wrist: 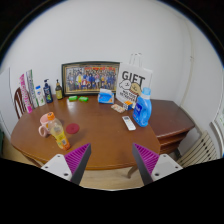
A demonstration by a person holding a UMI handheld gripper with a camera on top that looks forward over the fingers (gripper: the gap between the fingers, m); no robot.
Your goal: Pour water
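My gripper (112,160) hangs open with nothing between its magenta pads (78,155), well short of a round wooden table (95,128). On the table's left side stands an orange-pink bottle (58,130) with a pale pink cup (46,121) right behind it. At the table's right stands a blue jug-shaped bottle (143,107). All of these lie far beyond the fingertips.
A framed group photo (90,77) leans on the wall at the table's back, with several bottles (42,93) to its left. A white GIFT bag (134,80), green and yellow items (93,97) and a remote (128,122) also sit on the table. A radiator (198,146) stands at the right.
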